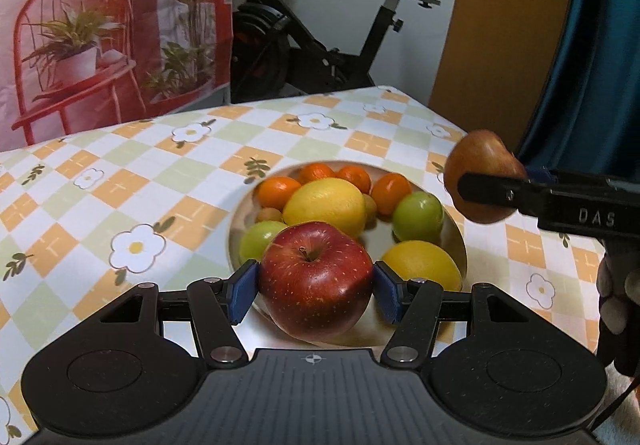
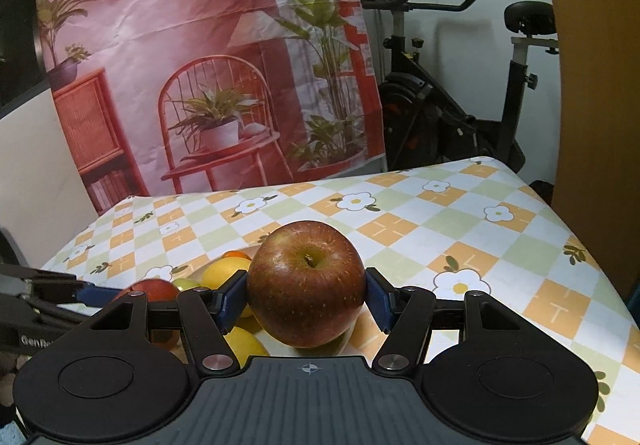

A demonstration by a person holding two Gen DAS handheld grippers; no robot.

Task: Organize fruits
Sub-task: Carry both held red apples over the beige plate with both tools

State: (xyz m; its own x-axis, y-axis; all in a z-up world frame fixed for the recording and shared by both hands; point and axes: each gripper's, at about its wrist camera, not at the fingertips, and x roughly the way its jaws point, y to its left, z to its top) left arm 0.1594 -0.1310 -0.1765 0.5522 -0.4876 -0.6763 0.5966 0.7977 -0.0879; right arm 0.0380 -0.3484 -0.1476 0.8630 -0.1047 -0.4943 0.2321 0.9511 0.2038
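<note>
Left gripper (image 1: 316, 291) pinching glossy red round apple (image 1: 316, 281) at waist; right gripper (image 2: 306, 295) pinching duller red-brown apple (image 2: 306, 285). Likely firm, smooth, heavyish, bruisable; hold widest flanks.

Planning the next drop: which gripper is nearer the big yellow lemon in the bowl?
Left. The left gripper hovers just before the lemon; the right gripper hangs off beyond the bowl's right rim.

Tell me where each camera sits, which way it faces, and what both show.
Left wrist: on the left gripper, looking down over its red apple into the fruit bowl; right gripper at right.
Right wrist: on the right gripper, looking across the table past its apple.
Shared: bowl, tablecloth, exercise bike.
</note>
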